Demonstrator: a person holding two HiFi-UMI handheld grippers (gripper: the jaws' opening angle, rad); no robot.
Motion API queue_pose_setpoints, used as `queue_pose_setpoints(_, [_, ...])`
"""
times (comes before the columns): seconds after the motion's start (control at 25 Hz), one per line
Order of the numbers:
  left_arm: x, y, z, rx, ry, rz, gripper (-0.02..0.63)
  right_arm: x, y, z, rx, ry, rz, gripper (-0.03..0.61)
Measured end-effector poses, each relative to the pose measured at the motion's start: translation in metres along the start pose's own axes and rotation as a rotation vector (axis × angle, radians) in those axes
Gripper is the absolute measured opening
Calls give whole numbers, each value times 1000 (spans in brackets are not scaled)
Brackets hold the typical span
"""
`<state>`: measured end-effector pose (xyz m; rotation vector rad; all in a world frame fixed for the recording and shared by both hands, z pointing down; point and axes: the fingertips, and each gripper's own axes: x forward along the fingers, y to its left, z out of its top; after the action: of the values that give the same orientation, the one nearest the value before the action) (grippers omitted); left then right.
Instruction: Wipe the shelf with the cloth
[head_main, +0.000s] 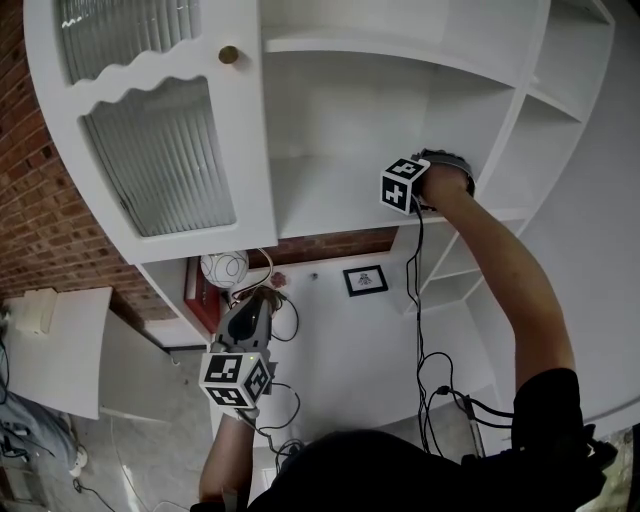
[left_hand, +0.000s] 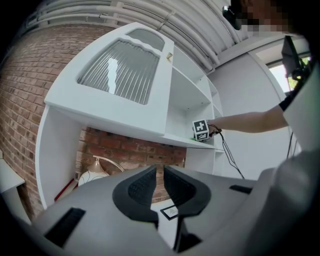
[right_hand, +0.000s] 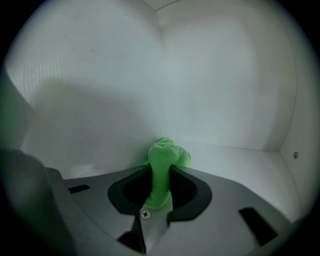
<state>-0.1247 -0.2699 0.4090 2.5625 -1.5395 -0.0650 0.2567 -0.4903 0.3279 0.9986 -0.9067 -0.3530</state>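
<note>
Inside a white cupboard (head_main: 252, 130), the right gripper (right_hand: 161, 172) clamps a green cloth (right_hand: 168, 151), its bunched end resting on the shelf (right_hand: 240, 162) near the back wall; the left gripper (left_hand: 158, 175) hangs below, jaws all but closed on nothing; wiping looks under way, though how much remains cannot be judged.

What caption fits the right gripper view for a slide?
Right hand-held gripper shut on a green cloth inside the white shelf.
</note>
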Motion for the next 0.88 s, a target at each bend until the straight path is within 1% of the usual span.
queue_pose_setpoints(0.16, [-1,-2,0,-4,4,-10,46,-2,-1,-6,-90,61,-86,84])
queue_pose_setpoints(0.28, [0,-4,-1,1,7,-15,46,-8,-14,-9,-162,104,-207,86])
queue_pose_setpoints(0.36, [3,-6,-1,1,9,-23,46,-15,-28,-11,-182,109,-296,86])
queue_pose_setpoints(0.48, [6,-13,-4,-3,13,-43,46,-35,-51,-17,-178,84,-446,86])
queue_pose_setpoints(0.56, [9,-20,-6,-5,15,-57,46,-53,-64,-18,-154,23,-531,86])
queue_pose_setpoints(0.6, [11,-23,-7,-7,16,-64,46,-62,-66,-17,-124,-32,-540,86])
queue_pose_setpoints(0.64, [13,-27,-8,-8,17,-71,46,-70,-65,-15,-77,-104,-522,86])
queue_pose_setpoints(0.68, [15,-31,-9,-10,18,-78,46,-78,-61,-12,-12,-189,-479,86])
queue_pose_setpoints(0.72, [17,-35,-10,-12,19,-85,47,-86,-56,-8,65,-283,-416,87])
queue_pose_setpoints(0.8, [20,-41,-12,-13,23,-95,46,-102,-44,3,219,-473,-259,86])
queue_pose_setpoints(0.88, [18,-43,-13,-12,26,-92,46,-122,-31,20,322,-646,-108,86])
